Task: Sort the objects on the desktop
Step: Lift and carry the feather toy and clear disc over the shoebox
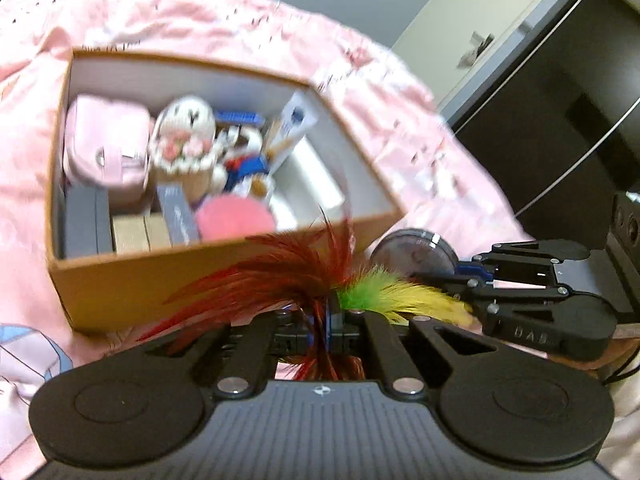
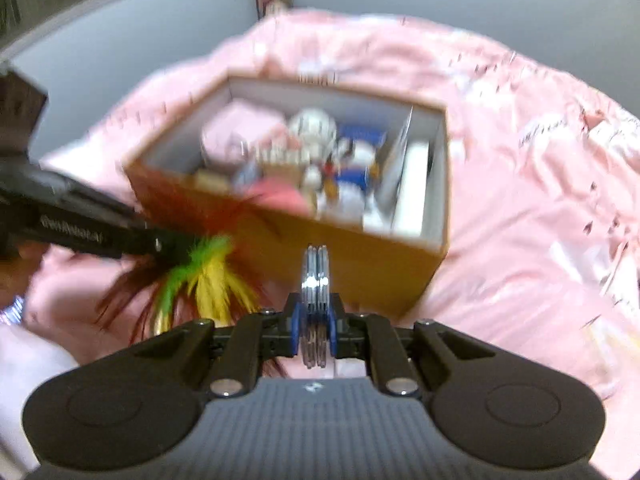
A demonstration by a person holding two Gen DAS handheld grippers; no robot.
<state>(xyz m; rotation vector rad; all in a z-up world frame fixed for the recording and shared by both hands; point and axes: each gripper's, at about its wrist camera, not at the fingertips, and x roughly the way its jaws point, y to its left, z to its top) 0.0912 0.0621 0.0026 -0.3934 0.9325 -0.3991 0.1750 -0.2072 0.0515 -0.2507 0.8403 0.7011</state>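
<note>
A brown cardboard box (image 1: 132,280) stands on a pink cloth and holds several items: a pink pouch (image 1: 104,148), a knitted doll (image 1: 184,140), a pink puff (image 1: 236,216). My left gripper (image 1: 334,320) is shut on a feather toy (image 1: 296,276) with red, green and yellow plumes, just in front of the box. My right gripper (image 2: 316,320) is shut on a round clear disc case (image 2: 316,280), held edge-on near the box's front wall (image 2: 352,256). The right gripper and disc case (image 1: 416,252) also show in the left wrist view, and the feather toy (image 2: 204,276) in the right wrist view.
The pink cloth (image 1: 400,120) covers the surface around the box. A dark cabinet (image 1: 560,120) and a speaker (image 1: 624,220) stand to the right. A grey wall (image 2: 120,40) lies behind. A blue and white cloth (image 1: 24,344) lies at lower left.
</note>
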